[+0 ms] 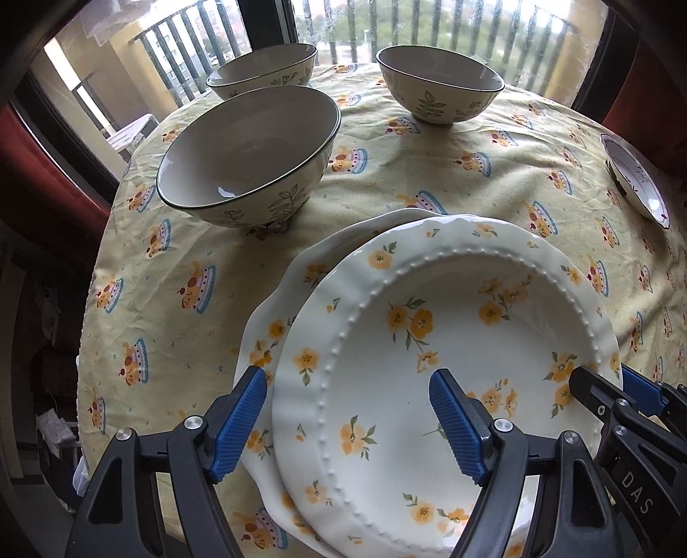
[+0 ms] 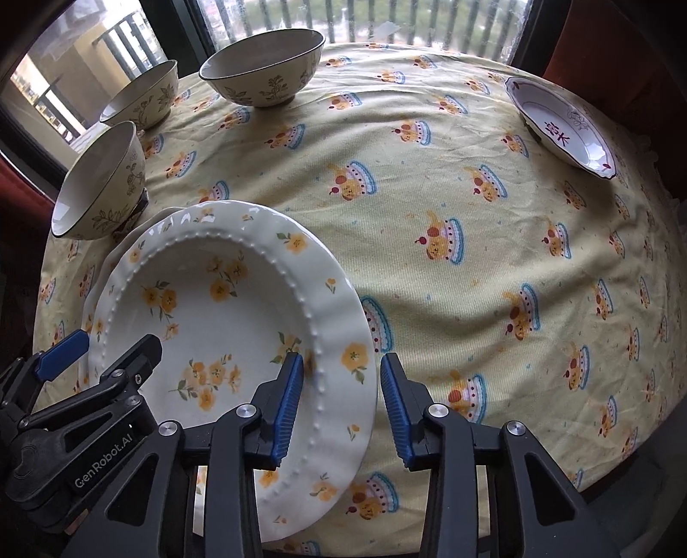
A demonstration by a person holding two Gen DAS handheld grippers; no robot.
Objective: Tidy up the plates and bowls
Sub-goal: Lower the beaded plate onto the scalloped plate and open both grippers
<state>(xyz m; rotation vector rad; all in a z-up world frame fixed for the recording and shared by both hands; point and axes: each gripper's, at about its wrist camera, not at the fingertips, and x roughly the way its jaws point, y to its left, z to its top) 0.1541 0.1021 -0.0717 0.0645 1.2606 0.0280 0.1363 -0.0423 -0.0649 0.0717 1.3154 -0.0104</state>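
Observation:
A white plate with yellow flowers [image 1: 429,343] lies on top of a second matching plate [image 1: 296,274], shifted to its right; it also shows in the right wrist view [image 2: 223,317]. My left gripper [image 1: 348,416] is open, its fingers astride the top plate's left rim. My right gripper [image 2: 341,399] is open, astride the same plate's right rim; it shows in the left wrist view [image 1: 618,390]. Three cream bowls with leaf prints stand beyond: a near one [image 1: 253,154], a far left one [image 1: 266,68], a far right one [image 1: 438,81].
A small white dish with red markings [image 2: 562,128] sits near the table's right edge. The yellow patterned tablecloth [image 2: 451,223] covers the round table. A window with balcony railings [image 1: 386,25] is behind the table.

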